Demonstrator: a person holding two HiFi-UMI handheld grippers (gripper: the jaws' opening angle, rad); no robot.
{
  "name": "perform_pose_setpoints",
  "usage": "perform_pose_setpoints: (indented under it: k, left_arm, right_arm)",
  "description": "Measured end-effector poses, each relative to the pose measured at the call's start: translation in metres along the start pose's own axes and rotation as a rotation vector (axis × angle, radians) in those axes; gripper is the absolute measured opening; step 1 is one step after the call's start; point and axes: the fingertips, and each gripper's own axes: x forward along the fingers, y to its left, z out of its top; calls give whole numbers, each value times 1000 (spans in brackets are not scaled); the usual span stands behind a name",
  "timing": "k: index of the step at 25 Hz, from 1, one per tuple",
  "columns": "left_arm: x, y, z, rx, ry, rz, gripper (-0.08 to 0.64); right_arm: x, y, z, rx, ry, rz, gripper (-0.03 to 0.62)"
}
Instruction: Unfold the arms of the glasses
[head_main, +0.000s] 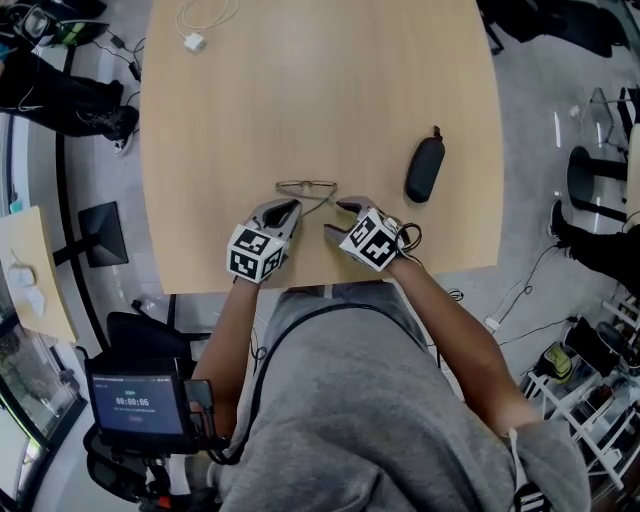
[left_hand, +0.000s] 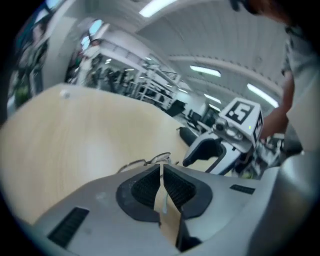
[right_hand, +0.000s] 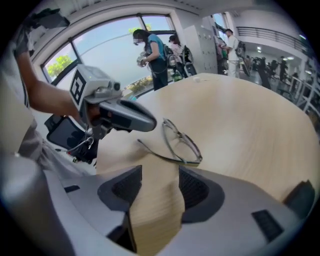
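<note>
Writing: black-and-white square markers on each claw's cube; a dark screen (head_main: 137, 404) below the desk's near edge shows a row of digits, too small to read with certainty.
Glasses: the glasses (head_main: 307, 186) lie on the pale wooden desk (head_main: 300, 90), close to its near edge, between and just ahead of the two claws. One thin arm is swung out from the frame towards the left claw.
Left claw: the left claw (left_hand: 161, 167) is closed to a narrow slit, with that thin arm caught in it.
Right claw: the right claw (right_hand: 160, 172) gapes wide with only bare desk between its pads. The frame's end sits just beyond its tips.
Container: a black case (head_main: 424, 170) lies to the right of the glasses, closed, contents unseen.
Room: bare desk stretches beyond the glasses to the far edge, where a white cable (head_main: 200, 20) and its plug (head_main: 194, 42) rest.
</note>
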Motion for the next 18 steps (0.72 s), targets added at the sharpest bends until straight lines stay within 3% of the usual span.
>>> perform_pose_setpoints:
  k: [2, 3, 5, 8, 12, 18]
  left_arm:
    - [2, -10, 3, 280, 86, -22, 6]
    - [6, -14, 1, 368, 126, -45, 6]
    - [11, -18, -4, 456, 183, -76, 8]
    - [17, -13, -4, 492, 223, -85, 43]
    - [21, -11, -11, 437, 275, -172, 49]
    - [26, -7, -30, 443, 356, -179, 67]
  right_arm:
    - [0, 23, 6, -132, 27, 39, 236]
    - [4, 35, 10, -192, 30, 56, 246]
    - [15, 53, 19, -292, 28, 77, 266]
    - [33, 60, 24, -395, 60, 86, 295]
    - [49, 57, 12, -465, 126, 114, 313]
    - [40, 68, -3, -459, 195, 207, 313]
